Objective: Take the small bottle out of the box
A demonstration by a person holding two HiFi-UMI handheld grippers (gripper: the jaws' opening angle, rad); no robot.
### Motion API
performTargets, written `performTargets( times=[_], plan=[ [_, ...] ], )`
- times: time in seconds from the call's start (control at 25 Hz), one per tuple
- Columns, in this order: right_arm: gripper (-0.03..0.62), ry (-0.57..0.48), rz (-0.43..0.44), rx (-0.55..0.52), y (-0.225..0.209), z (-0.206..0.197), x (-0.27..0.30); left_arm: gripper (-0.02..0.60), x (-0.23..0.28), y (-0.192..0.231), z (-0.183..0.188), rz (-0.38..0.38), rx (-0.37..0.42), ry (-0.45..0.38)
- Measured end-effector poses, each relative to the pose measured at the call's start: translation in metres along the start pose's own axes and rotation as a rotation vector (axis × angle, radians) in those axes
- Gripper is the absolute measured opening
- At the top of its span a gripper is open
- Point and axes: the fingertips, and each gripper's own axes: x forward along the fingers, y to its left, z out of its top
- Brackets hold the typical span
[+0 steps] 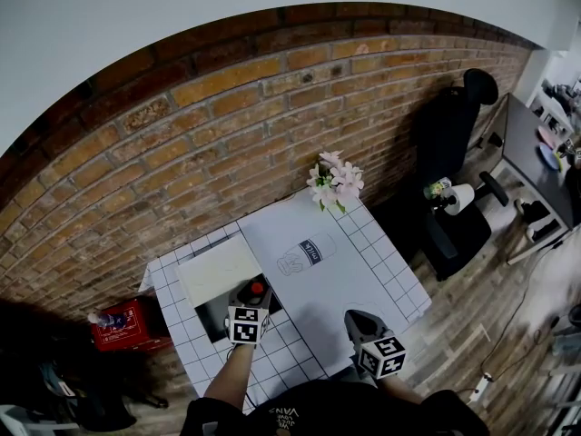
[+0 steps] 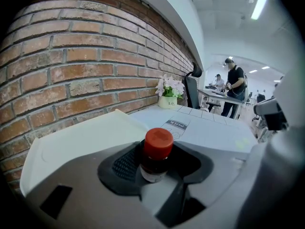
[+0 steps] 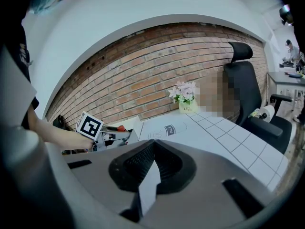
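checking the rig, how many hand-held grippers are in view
2: the left hand-held gripper at the box, the small bottle between its jaws; the right hand-held gripper over the table's near edge. None seems hidden.

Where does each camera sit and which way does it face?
Head view: on the person's head, steeply down at the table; forearms, left gripper, right gripper show.
Left gripper view: along its jaws, small bottle between them, toward the flowers.
Right gripper view: along its closed jaws, across the table.
All share the flowers.
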Motion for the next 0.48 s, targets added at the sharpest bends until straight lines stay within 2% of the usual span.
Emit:
performTargets(
  times=[0.48],
  plan=[
    [-0.002, 0.011, 0.039, -0.031, -0.0026, 0.0054, 0.0028, 0.209, -0.0082, -0.001, 0.0027, 0.032, -0.016, -0.002]
  ],
)
